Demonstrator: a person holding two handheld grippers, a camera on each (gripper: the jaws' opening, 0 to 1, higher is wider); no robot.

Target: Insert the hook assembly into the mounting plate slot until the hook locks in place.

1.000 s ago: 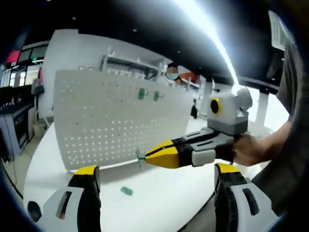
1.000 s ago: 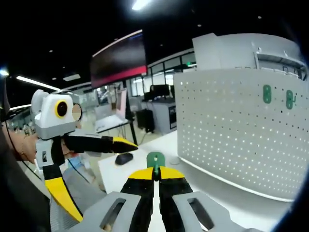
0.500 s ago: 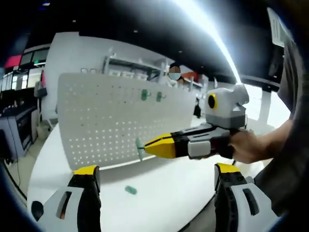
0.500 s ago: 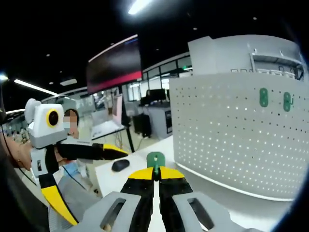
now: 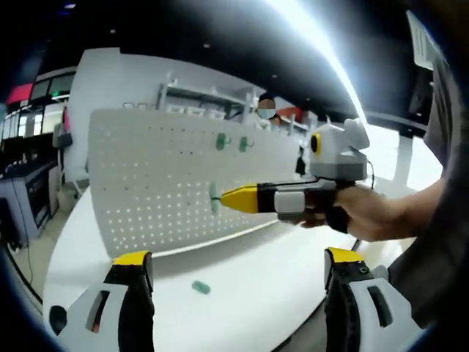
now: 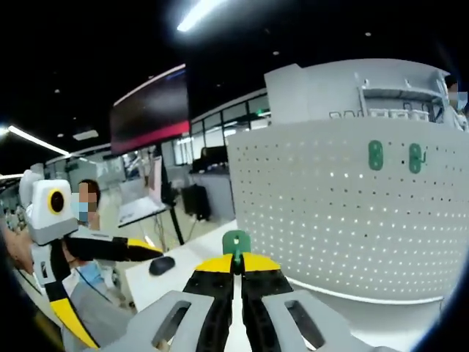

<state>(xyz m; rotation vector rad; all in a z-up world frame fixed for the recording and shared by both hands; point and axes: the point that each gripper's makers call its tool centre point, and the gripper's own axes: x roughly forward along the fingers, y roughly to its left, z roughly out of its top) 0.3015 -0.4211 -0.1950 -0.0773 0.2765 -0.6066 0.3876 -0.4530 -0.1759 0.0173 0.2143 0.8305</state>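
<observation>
A white perforated mounting plate (image 5: pixel 154 183) stands upright on the white table (image 5: pixel 256 279); two green hooks (image 5: pixel 222 141) hang near its top. My right gripper (image 5: pixel 233 199) reaches in from the right, shut on a green hook assembly (image 5: pixel 214 198) held just in front of the plate's middle. In the right gripper view the held hook assembly (image 6: pixel 236 241) sticks up from my shut right gripper (image 6: pixel 236 262), with the mounting plate (image 6: pixel 330 213) and its two hooks (image 6: pixel 375 155) to the right. My left gripper (image 5: pixel 238 258) is open and holds nothing.
A loose green hook (image 5: pixel 200 287) lies on the table in front of the plate. The left gripper (image 6: pixel 110 282) appears at the left of the right gripper view, jaws apart, near a black mouse (image 6: pixel 161 265). People and office desks sit behind.
My right gripper has risen with the hook assembly, from near the plate's lower edge to about its mid height. The left gripper stayed open and nearly still.
</observation>
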